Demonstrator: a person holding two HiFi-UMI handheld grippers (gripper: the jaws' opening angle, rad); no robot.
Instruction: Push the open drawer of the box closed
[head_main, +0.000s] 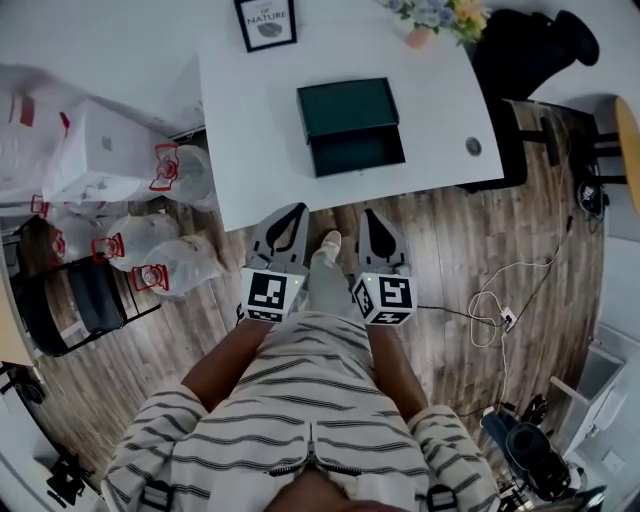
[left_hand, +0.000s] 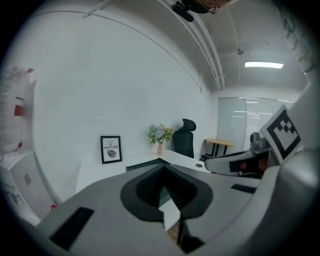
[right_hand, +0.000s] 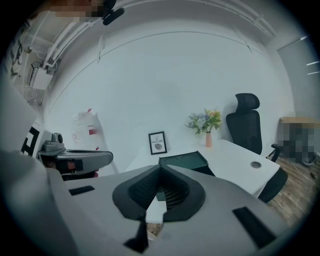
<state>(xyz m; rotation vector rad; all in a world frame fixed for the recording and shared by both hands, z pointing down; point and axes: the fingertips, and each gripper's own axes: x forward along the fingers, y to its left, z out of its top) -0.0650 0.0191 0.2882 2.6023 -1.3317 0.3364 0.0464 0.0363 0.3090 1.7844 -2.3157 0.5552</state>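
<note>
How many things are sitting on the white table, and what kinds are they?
Box: 1
Picture: 1
Flower vase: 1
Total: 3

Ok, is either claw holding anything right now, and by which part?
Nothing is held: the left claw and the right claw are both shut and empty.

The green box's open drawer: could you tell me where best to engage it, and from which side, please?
Probably the middle of its front panel, from the table's near side: the drawer juts from the box toward that side, so a square push there should slide it in.
</note>
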